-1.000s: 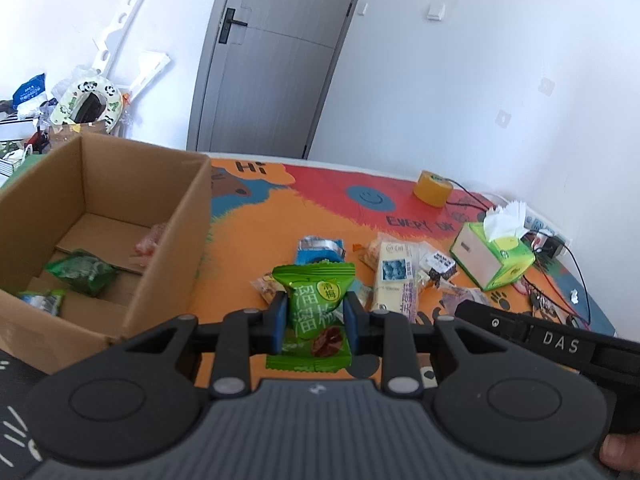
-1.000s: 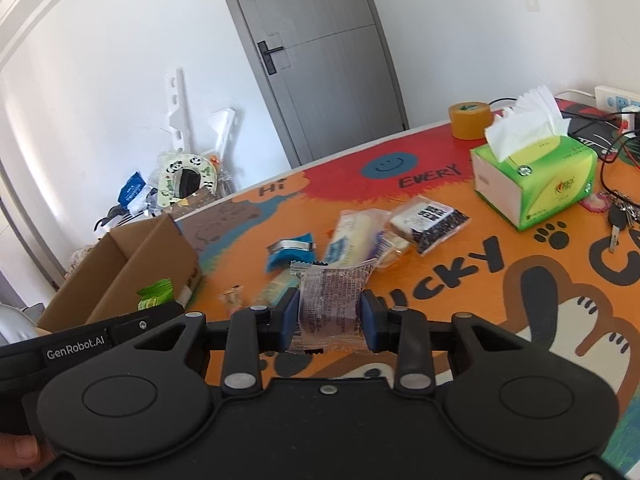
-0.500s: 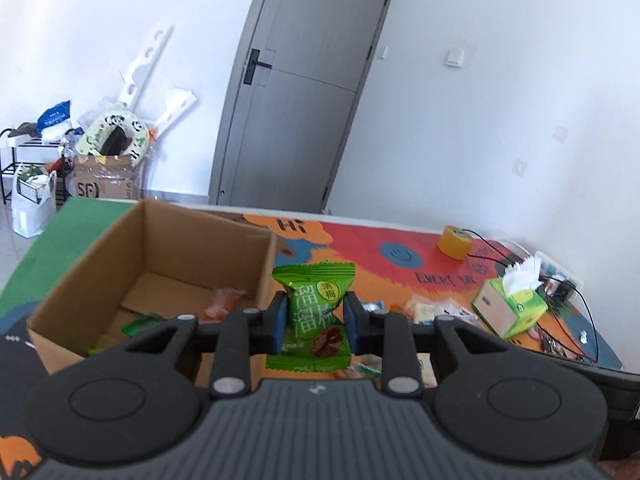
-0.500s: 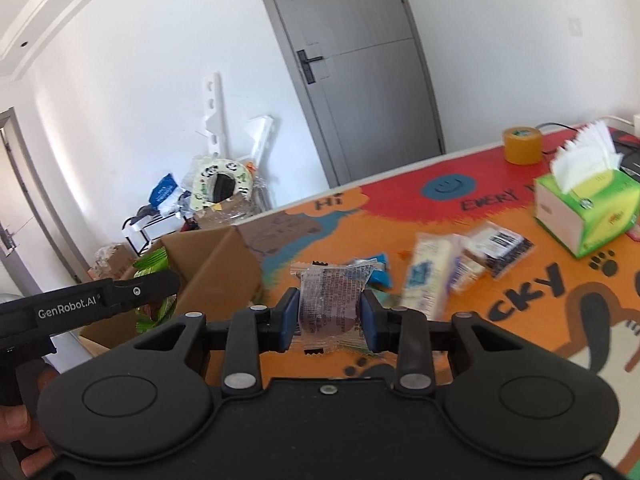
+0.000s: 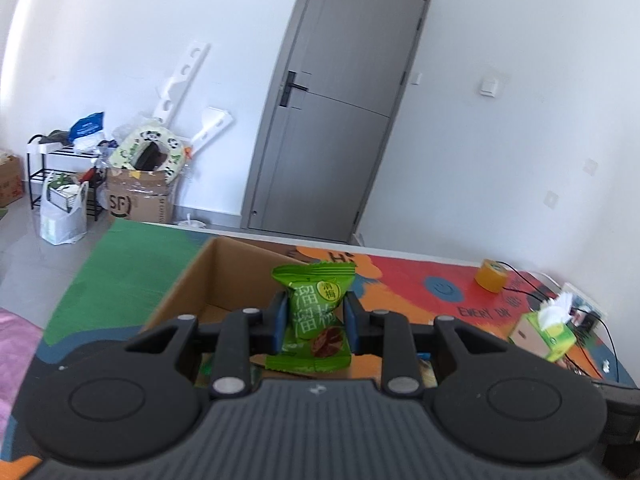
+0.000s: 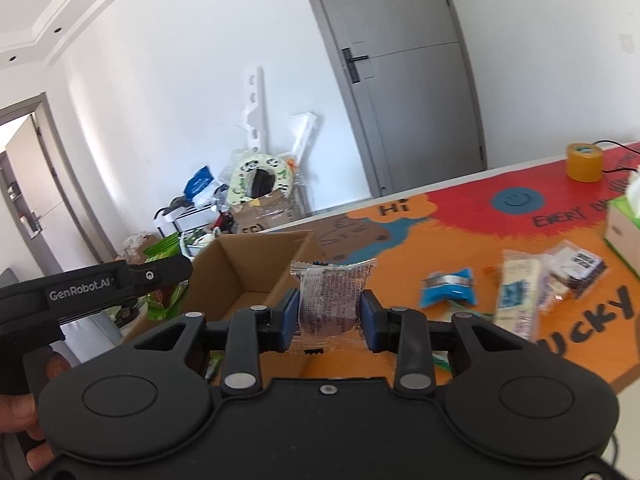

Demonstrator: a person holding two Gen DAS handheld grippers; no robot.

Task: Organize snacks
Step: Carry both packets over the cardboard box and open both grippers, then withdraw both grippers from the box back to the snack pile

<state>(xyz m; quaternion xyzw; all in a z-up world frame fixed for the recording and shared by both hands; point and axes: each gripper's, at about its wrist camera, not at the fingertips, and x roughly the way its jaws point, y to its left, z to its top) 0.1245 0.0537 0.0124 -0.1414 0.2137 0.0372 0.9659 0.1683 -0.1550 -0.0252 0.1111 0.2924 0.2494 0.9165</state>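
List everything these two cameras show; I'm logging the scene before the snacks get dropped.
green snack pack: 1, green, clamped in the left tongs, in front of the box
clear snack pack: 1, clear with a dark filling, clamped in the right tongs
cardboard box: 1, brown, open, at the mat's left end
play mat: 1, orange, red and green
blue packet: 1, blue, on the mat
loose snack packs: a few, pale and dark, right of the blue packet
tape roll: 1, yellow, far side of the mat
tissue box: 1, green, right side of the mat
door: 1, grey, shut
left tongs: 1, black with blue pads
right tongs: 1, black with blue pads
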